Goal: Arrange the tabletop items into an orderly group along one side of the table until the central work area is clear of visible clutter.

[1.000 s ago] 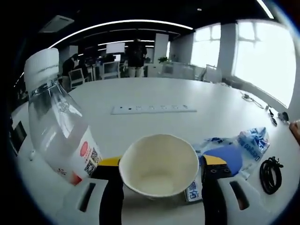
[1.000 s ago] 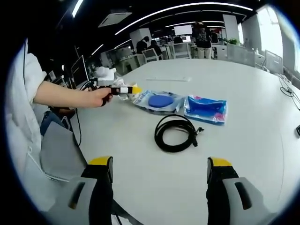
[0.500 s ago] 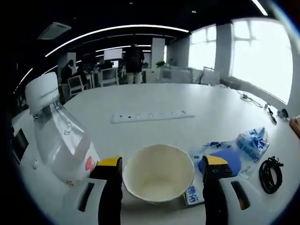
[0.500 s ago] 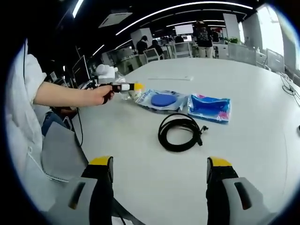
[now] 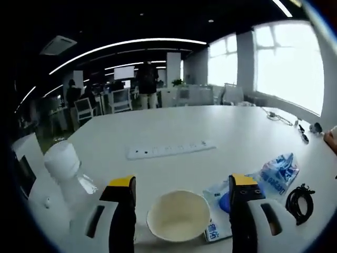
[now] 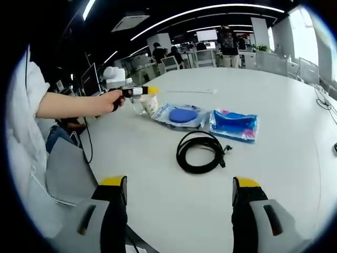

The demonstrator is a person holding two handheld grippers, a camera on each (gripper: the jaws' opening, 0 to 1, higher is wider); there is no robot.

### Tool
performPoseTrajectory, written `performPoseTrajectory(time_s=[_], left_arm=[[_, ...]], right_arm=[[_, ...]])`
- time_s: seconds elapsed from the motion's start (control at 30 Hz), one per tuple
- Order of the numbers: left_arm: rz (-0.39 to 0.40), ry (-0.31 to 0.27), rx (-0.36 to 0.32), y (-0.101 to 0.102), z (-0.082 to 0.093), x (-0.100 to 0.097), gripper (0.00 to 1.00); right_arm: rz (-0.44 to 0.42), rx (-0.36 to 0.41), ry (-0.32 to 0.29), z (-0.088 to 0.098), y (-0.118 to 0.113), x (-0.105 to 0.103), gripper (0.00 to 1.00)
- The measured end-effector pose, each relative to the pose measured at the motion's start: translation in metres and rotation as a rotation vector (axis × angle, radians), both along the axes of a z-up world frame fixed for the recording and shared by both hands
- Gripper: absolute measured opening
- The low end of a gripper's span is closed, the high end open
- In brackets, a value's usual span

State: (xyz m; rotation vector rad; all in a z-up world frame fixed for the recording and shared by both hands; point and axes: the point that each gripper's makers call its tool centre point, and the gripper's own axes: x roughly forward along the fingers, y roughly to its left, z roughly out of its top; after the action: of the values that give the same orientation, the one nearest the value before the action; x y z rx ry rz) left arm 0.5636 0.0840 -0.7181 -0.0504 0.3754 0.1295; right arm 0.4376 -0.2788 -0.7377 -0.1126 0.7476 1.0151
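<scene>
A white paper cup [image 5: 178,215] stands upright on the white table [image 5: 174,126], just beyond my left gripper [image 5: 181,182], which is open and held above it, apart from it. A clear water bottle [image 5: 67,176] with a white cap stands to the cup's left. A blue packet [image 5: 276,168] and a bag with a blue disc [image 5: 224,203] lie to the right. In the right gripper view the cup [image 6: 149,105], the disc bag [image 6: 181,115], the second blue packet [image 6: 231,124] and a coiled black cable [image 6: 201,152] lie ahead of my open, empty right gripper [image 6: 180,182].
A white power strip [image 5: 171,149] lies mid-table beyond the cup. The cable coil [image 5: 297,197] sits at the right. A person's arm [image 6: 73,105] holds the left gripper [image 6: 138,91] over the cup. Cables lie at the far right edge [image 5: 279,113]. Office chairs and people stand far behind.
My left gripper has pulled up and back from the cup and bottle, which now look smaller and lower. The cup stays on the table. The right gripper has barely moved.
</scene>
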Motion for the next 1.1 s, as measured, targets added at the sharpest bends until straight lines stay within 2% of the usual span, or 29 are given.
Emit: performPoseTrajectory(time_s=[0.17, 0.23, 0.5, 0.63, 0.67, 0.73, 0.8, 0.9, 0.93, 1.03, 1.1], left_arm=[[-0.015, -0.03, 0.031, -0.003, 0.021, 0.003, 0.7], [-0.027, -0.062, 0.037, -0.005, 0.033, 0.004, 0.71], [-0.054, -0.099, 0.053, -0.005, 0.062, 0.0, 0.75], [-0.065, -0.12, 0.003, -0.004, 0.074, -0.004, 0.87], [-0.075, -0.117, 0.008, -0.005, 0.075, -0.006, 0.89], [-0.107, -0.102, 0.034, -0.007, 0.076, -0.011, 0.93], [-0.131, -0.096, 0.031, -0.009, 0.077, -0.016, 0.97], [-0.2, 0.006, 0.017, -0.014, 0.063, -0.032, 0.97], [-0.216, 0.008, 0.016, -0.016, 0.062, -0.035, 0.97], [-0.266, 0.119, -0.009, -0.019, 0.048, -0.057, 0.97], [-0.274, 0.135, -0.009, -0.017, 0.045, -0.066, 0.97]], right_arm=[[0.002, 0.005, -0.003, 0.001, 0.002, -0.001, 0.81], [0.005, 0.007, -0.003, 0.001, 0.004, -0.001, 0.81], [0.006, 0.008, -0.021, 0.006, 0.004, 0.004, 0.81], [0.001, 0.014, -0.036, 0.011, 0.005, 0.008, 0.81], [0.002, 0.013, -0.039, 0.011, 0.005, 0.009, 0.81], [0.004, 0.011, -0.04, 0.011, 0.005, 0.009, 0.81], [0.004, 0.012, -0.044, 0.012, 0.006, 0.009, 0.81], [0.006, 0.014, -0.044, 0.012, 0.007, 0.008, 0.81], [0.007, 0.014, -0.044, 0.012, 0.007, 0.008, 0.81], [0.012, 0.015, -0.04, 0.011, 0.008, 0.005, 0.81], [0.011, 0.018, -0.037, 0.01, 0.008, 0.005, 0.81]])
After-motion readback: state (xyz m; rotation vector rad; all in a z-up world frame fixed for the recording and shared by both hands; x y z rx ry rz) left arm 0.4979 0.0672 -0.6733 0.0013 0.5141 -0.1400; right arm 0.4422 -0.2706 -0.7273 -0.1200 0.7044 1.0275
